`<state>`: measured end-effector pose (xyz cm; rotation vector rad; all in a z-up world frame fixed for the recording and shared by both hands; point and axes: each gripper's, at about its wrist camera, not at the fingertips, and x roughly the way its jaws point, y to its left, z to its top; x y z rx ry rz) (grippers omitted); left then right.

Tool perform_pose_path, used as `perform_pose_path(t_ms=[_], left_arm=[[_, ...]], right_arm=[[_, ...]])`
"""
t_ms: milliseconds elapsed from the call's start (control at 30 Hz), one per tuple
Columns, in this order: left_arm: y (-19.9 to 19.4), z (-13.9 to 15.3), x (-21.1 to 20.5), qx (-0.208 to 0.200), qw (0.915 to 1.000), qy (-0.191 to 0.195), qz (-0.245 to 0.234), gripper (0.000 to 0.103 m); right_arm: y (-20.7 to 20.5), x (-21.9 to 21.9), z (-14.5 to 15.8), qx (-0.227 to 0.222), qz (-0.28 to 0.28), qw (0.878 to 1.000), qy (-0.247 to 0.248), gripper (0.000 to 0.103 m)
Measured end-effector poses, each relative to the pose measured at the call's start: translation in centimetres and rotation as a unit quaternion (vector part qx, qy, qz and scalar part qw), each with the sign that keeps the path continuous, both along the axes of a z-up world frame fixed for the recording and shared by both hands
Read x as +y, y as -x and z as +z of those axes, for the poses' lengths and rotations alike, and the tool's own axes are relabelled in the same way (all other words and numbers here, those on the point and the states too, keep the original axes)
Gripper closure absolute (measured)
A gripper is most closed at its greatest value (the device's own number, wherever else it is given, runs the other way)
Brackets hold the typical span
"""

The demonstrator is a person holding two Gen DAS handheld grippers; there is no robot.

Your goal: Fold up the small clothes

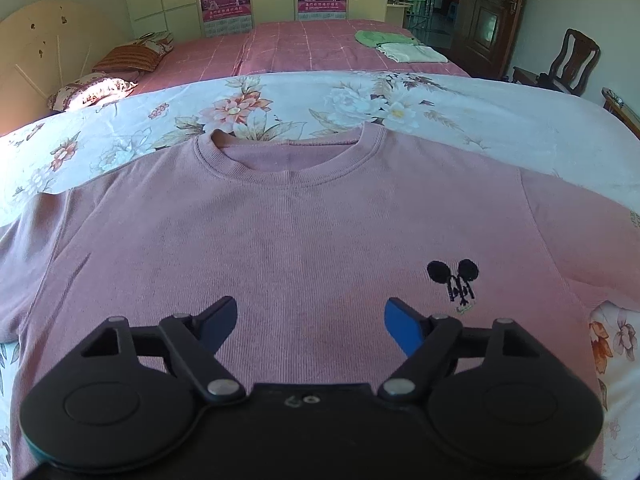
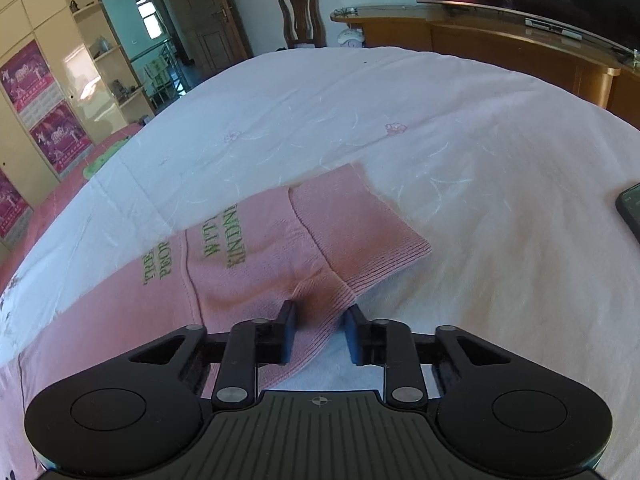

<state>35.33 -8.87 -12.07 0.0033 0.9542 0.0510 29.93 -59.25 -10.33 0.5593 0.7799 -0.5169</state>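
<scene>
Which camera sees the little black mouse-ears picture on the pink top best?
The left wrist view. There the black mouse-ears picture shows whole and sharp on the chest of the pink top, just beyond the left gripper. The right wrist view shows none of it, only a sleeve cuff and green lettering.

Pink sweater (image 1: pixel 304 240) with black emblem (image 1: pixel 454 280), green lettering (image 2: pixel 226 246); floral quilt (image 1: pixel 280 108).

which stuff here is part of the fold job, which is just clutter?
Job: pink sweater; its sleeve cuff; right gripper, closing on the cuff; left gripper, open over the chest.

Lying about: phone; green and white clothes on the far bed; pillows; chair.
</scene>
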Motion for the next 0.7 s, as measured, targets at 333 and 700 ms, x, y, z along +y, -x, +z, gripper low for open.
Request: perform_pose_path(t_ms=[333, 700], left_arm=[[0.0, 0.8, 1.9, -0.012, 0.9998, 0.015, -0.002, 0.039], [2.0, 3.6, 8.1, -0.042, 0.9978, 0.015, 0.049, 0.042]], right_arm=[[-2.5, 5.4, 3.3, -0.08, 0.083, 0.992, 0.05, 0.099], [-7.1, 28.5, 6.8, -0.154, 0.366, 0.917, 0.041, 0.1]])
